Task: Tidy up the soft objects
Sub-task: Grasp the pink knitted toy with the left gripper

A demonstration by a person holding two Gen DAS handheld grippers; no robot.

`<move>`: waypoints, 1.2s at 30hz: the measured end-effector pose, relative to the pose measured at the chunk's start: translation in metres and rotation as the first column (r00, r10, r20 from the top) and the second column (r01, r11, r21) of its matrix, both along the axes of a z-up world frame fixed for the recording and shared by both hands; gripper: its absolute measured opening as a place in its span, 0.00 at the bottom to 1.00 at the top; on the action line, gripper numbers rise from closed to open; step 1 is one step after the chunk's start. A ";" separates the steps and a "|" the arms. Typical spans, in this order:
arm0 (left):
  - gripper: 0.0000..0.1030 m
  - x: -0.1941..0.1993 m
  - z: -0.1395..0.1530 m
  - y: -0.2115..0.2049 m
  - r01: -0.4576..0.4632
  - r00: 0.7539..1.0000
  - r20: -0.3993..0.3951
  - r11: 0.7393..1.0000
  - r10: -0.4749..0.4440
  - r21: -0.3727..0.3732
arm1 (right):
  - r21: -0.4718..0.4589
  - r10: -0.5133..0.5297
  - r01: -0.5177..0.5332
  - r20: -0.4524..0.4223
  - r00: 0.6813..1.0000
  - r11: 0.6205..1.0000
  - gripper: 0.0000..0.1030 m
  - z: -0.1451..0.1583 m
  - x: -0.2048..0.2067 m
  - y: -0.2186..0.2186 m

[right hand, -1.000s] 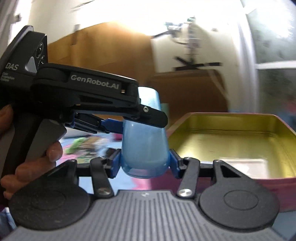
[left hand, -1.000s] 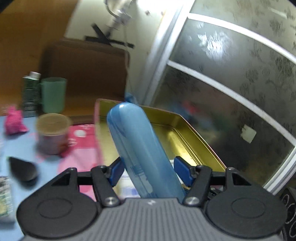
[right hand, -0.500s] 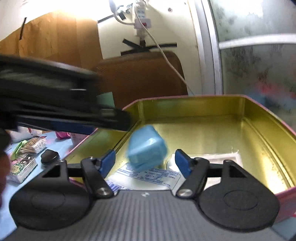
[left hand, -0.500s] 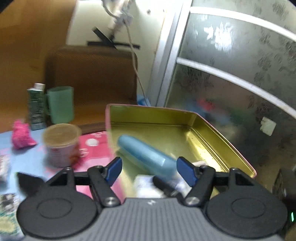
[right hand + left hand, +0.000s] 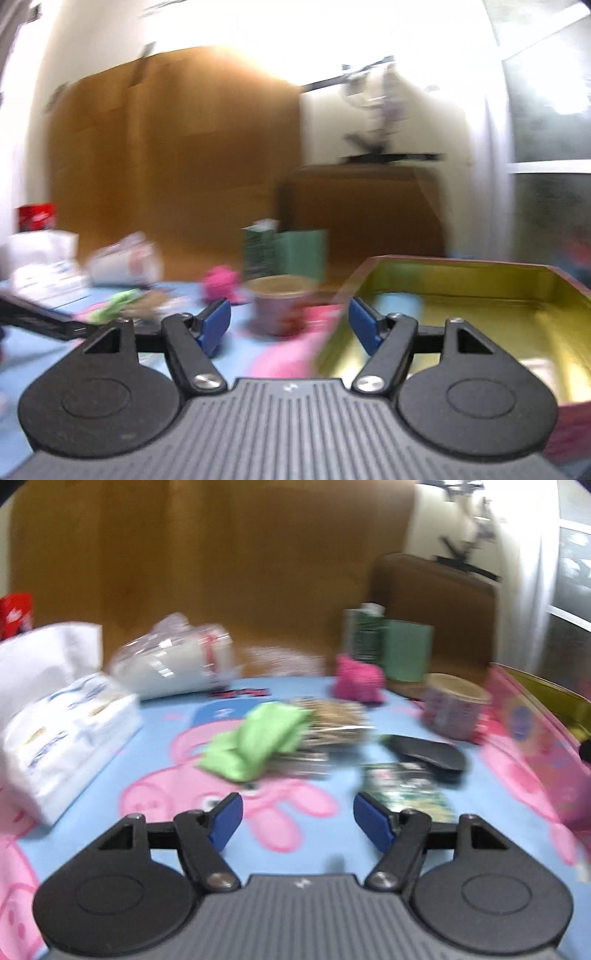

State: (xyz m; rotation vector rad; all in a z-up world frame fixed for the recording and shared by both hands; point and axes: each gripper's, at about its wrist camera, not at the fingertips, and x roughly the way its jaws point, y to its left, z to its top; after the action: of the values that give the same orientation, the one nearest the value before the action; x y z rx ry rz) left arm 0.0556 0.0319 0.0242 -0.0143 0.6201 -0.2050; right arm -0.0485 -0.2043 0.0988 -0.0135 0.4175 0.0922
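Observation:
My left gripper (image 5: pixel 297 812) is open and empty above the blue cartoon tablecloth. Ahead of it lie a green soft pouch (image 5: pixel 255 742) and, further back, a pink soft lump (image 5: pixel 356 679). The pink tin (image 5: pixel 535 716) with its gold inside sits at the far right. My right gripper (image 5: pixel 290 325) is open and empty too, near the tin's (image 5: pixel 480 291) left rim. A blurred blue soft piece (image 5: pixel 400 306) lies inside the tin, just past the right finger. The pink lump (image 5: pixel 221 282) and green pouch (image 5: pixel 114 304) show to the left. Both views are motion-blurred.
On the cloth are a white tissue pack (image 5: pixel 62 734), a clear bag (image 5: pixel 173 664), a lidded cup (image 5: pixel 452 709), a black object (image 5: pixel 424 755), a patterned packet (image 5: pixel 406 790) and a swab pack (image 5: pixel 336 720). A green cup (image 5: pixel 406 653) and carton (image 5: pixel 362 635) stand behind.
Both grippers let go of the long blue soft piece, which dropped into the tin. The left gripper swung left to face the cluttered cloth. The right gripper drew back and turned left.

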 end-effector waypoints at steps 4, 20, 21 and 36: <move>0.68 0.011 -0.012 0.016 -0.058 0.997 -0.045 0.996 0.055 -0.074 | 0.035 0.106 -0.103 -0.115 0.988 0.994 0.62 -0.010 0.040 0.032; 0.70 0.008 -0.014 0.019 -0.081 0.997 -0.029 0.992 0.078 -0.099 | -0.163 -0.046 -0.036 -0.476 0.878 0.986 0.53 -0.086 0.283 0.109; 0.70 0.008 -0.014 0.019 -0.081 0.996 -0.030 0.991 0.078 -0.102 | -0.166 -0.043 -0.039 -0.462 0.886 0.985 0.51 -0.083 0.280 0.110; 0.76 0.010 -0.014 0.011 -0.057 0.998 -0.035 0.998 0.056 -0.023 | 0.008 0.277 -0.286 -0.279 0.920 0.958 0.51 -0.001 0.012 0.047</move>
State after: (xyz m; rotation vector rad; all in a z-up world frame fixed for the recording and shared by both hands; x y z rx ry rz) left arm 0.0656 0.0427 0.0099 -0.0589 0.6508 -0.1583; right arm -0.0360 -0.1569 0.0983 -0.0946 0.6974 0.3751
